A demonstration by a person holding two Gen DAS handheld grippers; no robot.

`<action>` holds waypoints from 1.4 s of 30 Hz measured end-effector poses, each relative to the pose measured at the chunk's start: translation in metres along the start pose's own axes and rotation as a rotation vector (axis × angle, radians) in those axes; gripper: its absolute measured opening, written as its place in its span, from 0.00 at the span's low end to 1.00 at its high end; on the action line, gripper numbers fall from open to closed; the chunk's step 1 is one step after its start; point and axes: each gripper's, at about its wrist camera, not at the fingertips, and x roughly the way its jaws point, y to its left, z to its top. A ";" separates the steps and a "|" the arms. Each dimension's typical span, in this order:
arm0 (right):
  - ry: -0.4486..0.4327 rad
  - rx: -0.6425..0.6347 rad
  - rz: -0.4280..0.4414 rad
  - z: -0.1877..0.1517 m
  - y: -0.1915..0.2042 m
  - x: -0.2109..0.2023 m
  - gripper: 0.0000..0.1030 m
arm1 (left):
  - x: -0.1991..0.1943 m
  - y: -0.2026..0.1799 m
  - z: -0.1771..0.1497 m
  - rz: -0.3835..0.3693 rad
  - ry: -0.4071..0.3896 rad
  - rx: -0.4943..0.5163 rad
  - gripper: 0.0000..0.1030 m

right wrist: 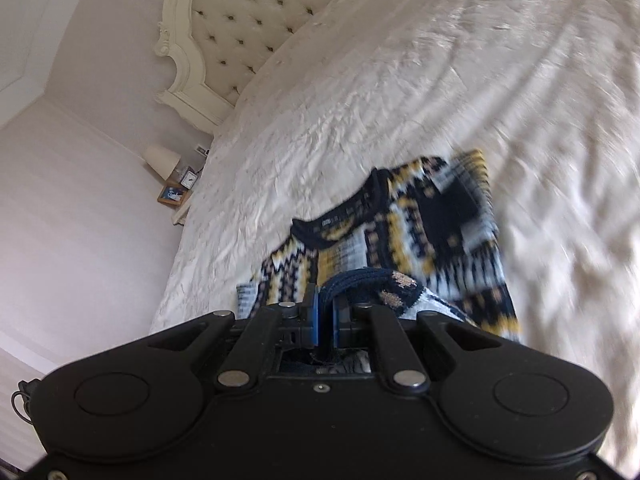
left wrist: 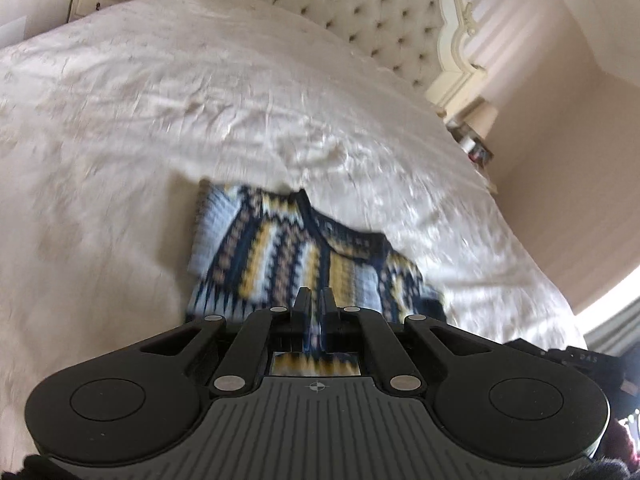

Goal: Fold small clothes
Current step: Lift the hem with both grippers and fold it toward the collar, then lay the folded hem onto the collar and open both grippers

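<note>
Both clamped: left hand-held gripper (left wrist: 316,300) and right hand-held gripper (right wrist: 325,304) pinching the near hem of the patterned sweater (left wrist: 304,248). Spread ahead over the bed (left wrist: 160,120), collar farthest, long axis pointing away toward the headboard (left wrist: 360,12).

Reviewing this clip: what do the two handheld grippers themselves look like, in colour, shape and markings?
Both are matte black, with rounded lobes bearing circular discs, angled link bars and silver pivot pins. The left gripper has a grey ribbed centre plate with a small crosshair mark and black fingers. The right gripper has blue finger pads.
</note>
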 end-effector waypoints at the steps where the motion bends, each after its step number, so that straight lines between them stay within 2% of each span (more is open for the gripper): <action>1: 0.008 -0.003 -0.002 0.008 -0.001 0.009 0.14 | 0.007 0.000 0.006 0.012 0.005 0.002 0.04; 5: 0.035 -0.005 -0.017 0.024 -0.008 0.035 0.14 | 0.024 0.001 0.016 0.052 -0.016 0.021 0.08; 6: 0.048 0.009 -0.025 0.027 -0.012 0.042 0.17 | 0.029 0.003 0.016 0.066 -0.003 0.025 0.15; 7: 0.060 0.028 -0.046 0.029 -0.017 0.048 0.20 | 0.033 0.006 0.016 0.075 0.011 0.026 0.28; 8: 0.072 0.045 -0.063 0.031 -0.023 0.055 0.21 | 0.038 0.010 0.012 0.084 0.033 0.026 0.31; 10: 0.088 0.058 -0.073 0.032 -0.035 0.066 0.26 | 0.046 0.017 0.009 0.101 0.077 0.036 0.32; 12: 0.083 0.043 -0.099 0.032 -0.042 0.071 0.49 | 0.056 0.019 0.003 0.119 0.134 0.071 0.32; 14: 0.069 0.025 -0.107 0.033 -0.047 0.071 0.58 | 0.067 0.019 -0.002 0.130 0.188 0.121 0.34; 18: 0.061 -0.064 -0.144 0.034 -0.051 0.071 0.59 | 0.097 0.015 -0.012 0.143 0.272 0.223 0.35; 24: 0.149 -0.298 -0.200 0.027 -0.047 0.083 0.59 | 0.138 0.010 -0.021 0.134 0.350 0.317 0.35; 28: 0.190 -0.360 -0.219 0.024 -0.051 0.100 0.59 | 0.156 0.008 -0.023 0.117 0.389 0.371 0.37; 38: 0.261 -0.402 -0.225 0.023 -0.067 0.131 0.57 | 0.175 0.022 -0.020 0.105 0.404 0.281 0.39; 40: 0.271 -0.409 -0.223 0.021 -0.065 0.132 0.50 | 0.176 0.022 -0.019 0.088 0.397 0.262 0.33; 41: 0.273 -0.412 -0.230 0.020 -0.064 0.133 0.39 | 0.174 0.020 -0.019 0.073 0.387 0.266 0.24; 42: 0.274 -0.415 -0.238 0.020 -0.063 0.132 0.17 | 0.171 0.017 -0.019 0.071 0.375 0.277 0.12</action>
